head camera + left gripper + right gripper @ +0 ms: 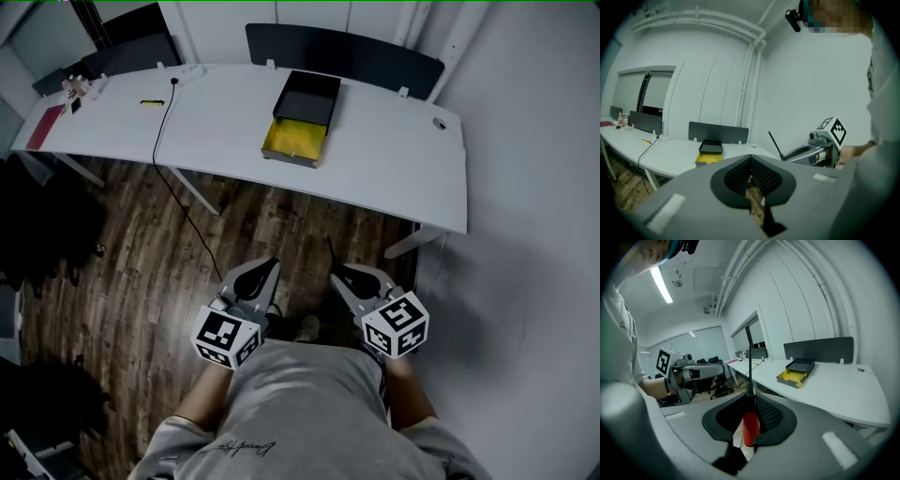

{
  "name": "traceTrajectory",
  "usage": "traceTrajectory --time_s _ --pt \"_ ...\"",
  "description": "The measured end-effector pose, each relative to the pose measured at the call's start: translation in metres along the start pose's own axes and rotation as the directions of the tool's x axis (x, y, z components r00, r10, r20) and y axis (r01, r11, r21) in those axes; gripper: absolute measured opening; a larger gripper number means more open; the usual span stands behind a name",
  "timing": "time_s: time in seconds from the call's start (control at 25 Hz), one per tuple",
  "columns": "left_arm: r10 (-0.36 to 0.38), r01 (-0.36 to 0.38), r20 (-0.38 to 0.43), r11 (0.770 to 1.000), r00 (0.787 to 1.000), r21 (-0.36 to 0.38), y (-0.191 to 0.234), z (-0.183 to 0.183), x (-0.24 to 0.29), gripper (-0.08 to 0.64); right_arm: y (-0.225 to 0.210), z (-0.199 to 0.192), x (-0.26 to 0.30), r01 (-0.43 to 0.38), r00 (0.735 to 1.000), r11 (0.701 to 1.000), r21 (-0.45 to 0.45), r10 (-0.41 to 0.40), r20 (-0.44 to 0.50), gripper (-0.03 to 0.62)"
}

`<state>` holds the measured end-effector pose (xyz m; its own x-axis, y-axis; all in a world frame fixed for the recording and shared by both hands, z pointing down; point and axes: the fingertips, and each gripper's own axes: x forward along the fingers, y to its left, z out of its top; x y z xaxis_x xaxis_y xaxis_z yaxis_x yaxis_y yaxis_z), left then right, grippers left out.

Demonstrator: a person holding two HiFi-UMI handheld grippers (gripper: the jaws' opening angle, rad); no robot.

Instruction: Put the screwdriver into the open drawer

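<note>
Gripping the screwdriver (750, 427) by its red handle in the right gripper (749, 399), pads clenched on it, thin shaft poking up and forward beyond the tips. Holding the left gripper (751, 161) pinched together on nothing, about as far from the drawer (296, 141) as the right one.

Standing well short of the drawer, out over the wooden floor (141, 244), with the screwdriver nowhere near it yet. Judging the step in hand as the carry.

To do it well:
- Close in on the drawer's open yellow end, the one facing this way on the white desk (394, 159), not the black case (311, 94) behind it.
- Clamp firmly on the handle to stop the long shaft swinging.
- Bring the tip low over the drawer's yellow bottom and lay the shaft along the drawer's length.
- Loosen only after setting the handle inside the rim.
- Leave the left gripper clear of the drawer's front.
</note>
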<state>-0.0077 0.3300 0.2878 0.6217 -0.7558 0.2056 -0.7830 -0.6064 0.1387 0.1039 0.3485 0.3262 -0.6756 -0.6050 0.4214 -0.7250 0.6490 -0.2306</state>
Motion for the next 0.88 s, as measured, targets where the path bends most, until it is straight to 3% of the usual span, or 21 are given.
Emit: traceTrajectory --time_s 0.4,0.88 --pt "0.010 -0.010 0.014 1.000 1.000 0.015 0.006 0.007 0.019 0.000 -0.021 0.009 0.009 -0.011 1.000 1.000 -0.015 0.011 0.001 0.081" --pt "-0.024 0.023 0.032 0.999 0.999 0.037 0.049 0.027 0.070 0.000 -0.059 0.042 0.053 0.011 1.000 0.999 -0.035 -0.011 0.004 0.081"
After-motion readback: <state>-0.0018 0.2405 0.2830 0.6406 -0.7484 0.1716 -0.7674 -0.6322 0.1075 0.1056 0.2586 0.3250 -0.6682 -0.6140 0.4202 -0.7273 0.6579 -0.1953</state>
